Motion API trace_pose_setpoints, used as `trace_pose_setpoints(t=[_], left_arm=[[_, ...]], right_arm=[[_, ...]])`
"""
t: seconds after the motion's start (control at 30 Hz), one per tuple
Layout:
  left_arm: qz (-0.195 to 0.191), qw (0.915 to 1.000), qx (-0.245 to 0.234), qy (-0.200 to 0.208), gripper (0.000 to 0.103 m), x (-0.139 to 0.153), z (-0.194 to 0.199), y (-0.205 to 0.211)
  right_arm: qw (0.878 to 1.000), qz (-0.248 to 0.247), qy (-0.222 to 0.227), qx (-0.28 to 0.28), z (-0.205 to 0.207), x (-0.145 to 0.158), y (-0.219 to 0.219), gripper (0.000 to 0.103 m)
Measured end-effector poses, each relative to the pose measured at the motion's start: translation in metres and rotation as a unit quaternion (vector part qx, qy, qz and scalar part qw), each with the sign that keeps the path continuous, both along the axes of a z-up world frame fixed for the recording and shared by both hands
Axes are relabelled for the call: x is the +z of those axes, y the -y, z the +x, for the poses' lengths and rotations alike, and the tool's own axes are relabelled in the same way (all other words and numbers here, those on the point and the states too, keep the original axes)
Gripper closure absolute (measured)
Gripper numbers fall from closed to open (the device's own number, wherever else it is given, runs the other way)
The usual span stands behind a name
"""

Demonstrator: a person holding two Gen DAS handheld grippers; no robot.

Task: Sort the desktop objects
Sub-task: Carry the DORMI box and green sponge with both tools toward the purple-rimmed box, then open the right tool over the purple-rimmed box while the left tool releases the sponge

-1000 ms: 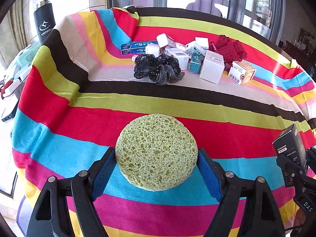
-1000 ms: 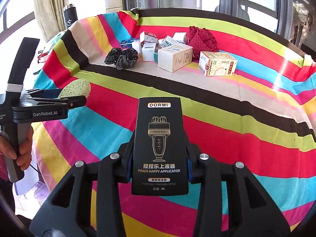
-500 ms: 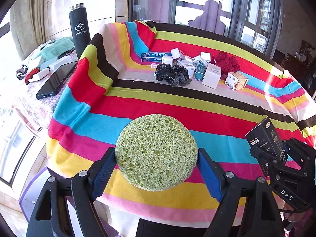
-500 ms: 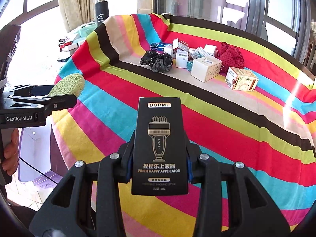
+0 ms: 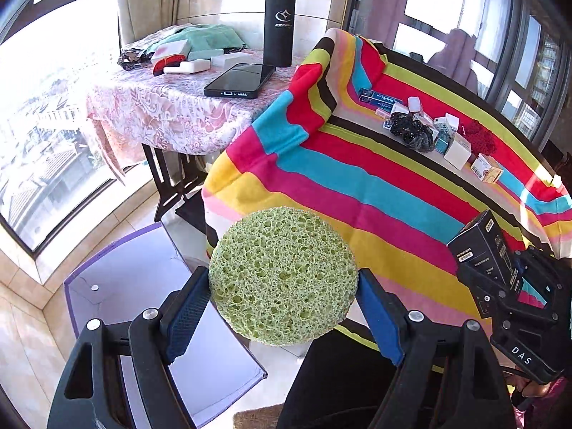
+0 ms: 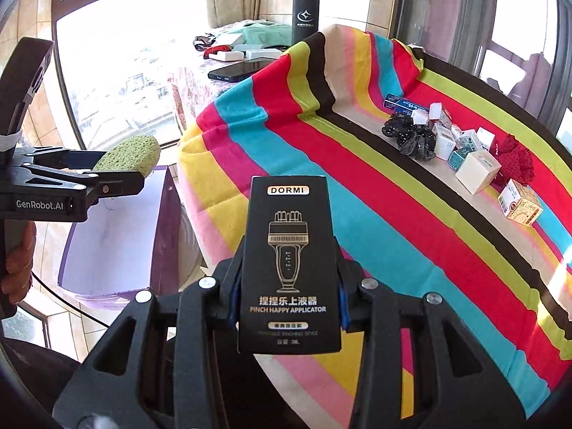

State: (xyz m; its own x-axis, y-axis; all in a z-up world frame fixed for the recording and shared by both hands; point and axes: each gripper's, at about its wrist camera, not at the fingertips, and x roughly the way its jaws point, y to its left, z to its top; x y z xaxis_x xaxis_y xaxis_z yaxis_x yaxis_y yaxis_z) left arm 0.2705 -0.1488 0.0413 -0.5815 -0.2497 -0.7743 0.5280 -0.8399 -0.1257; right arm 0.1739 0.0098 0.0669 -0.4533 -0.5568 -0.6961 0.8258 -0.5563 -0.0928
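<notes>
My left gripper (image 5: 284, 286) is shut on a round green sponge (image 5: 282, 275) and holds it in the air past the table's left edge, above an open purple-rimmed box (image 5: 143, 286) on the floor. The sponge also shows in the right wrist view (image 6: 130, 157), over the same box (image 6: 114, 250). My right gripper (image 6: 287, 275) is shut on a black DORMI box (image 6: 289, 264), held above the striped tablecloth's near left corner (image 6: 393, 221). This black box shows at the right of the left wrist view (image 5: 486, 250).
Several small cartons (image 6: 475, 169), a black scrunchie (image 6: 411, 137), a red cloth (image 6: 514, 159) and a blue box (image 6: 404, 102) lie at the table's far side. A side table (image 5: 161, 103) holds a phone (image 5: 241, 80), a black flask (image 5: 279, 23) and other items.
Both grippers have pulled back and swung left off the table with their loads. The sponge has gone from over the cloth to over the purple box on the floor.
</notes>
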Motion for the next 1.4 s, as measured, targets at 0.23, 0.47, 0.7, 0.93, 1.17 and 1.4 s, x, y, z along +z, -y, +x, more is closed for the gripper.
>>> trace_pose_setpoints(t=[0.23, 0.47, 0.7, 0.93, 1.17, 1.4], left_arm=[[0.011, 0.9956, 0.091, 0.015, 0.021, -0.018, 0.044, 0.063], [0.011, 0.9858, 0.167, 0.019, 0.021, -0.029, 0.080, 0.110], [0.018, 0.9702, 0.241, 0.020, 0.021, -0.040, 0.116, 0.152], [0.059, 0.9542, 0.293, 0.004, 0.019, -0.052, 0.144, 0.183], [0.040, 0.9532, 0.296, 0.047, 0.019, -0.054, 0.128, 0.184], [0.026, 0.9856, 0.162, -0.040, 0.019, -0.018, 0.072, 0.129]], right_arm=[[0.990, 0.052, 0.009, 0.131, 0.044, -0.023, 0.078, 0.060], [0.968, 0.094, 0.023, 0.232, 0.082, -0.043, 0.144, 0.060], [0.952, 0.116, 0.034, 0.281, 0.103, -0.059, 0.198, 0.060], [0.947, 0.097, 0.085, 0.296, 0.108, -0.065, 0.217, 0.049], [0.957, 0.046, 0.119, 0.259, 0.083, -0.052, 0.196, 0.038], [0.980, 0.032, 0.053, 0.187, 0.054, -0.035, 0.144, 0.036]])
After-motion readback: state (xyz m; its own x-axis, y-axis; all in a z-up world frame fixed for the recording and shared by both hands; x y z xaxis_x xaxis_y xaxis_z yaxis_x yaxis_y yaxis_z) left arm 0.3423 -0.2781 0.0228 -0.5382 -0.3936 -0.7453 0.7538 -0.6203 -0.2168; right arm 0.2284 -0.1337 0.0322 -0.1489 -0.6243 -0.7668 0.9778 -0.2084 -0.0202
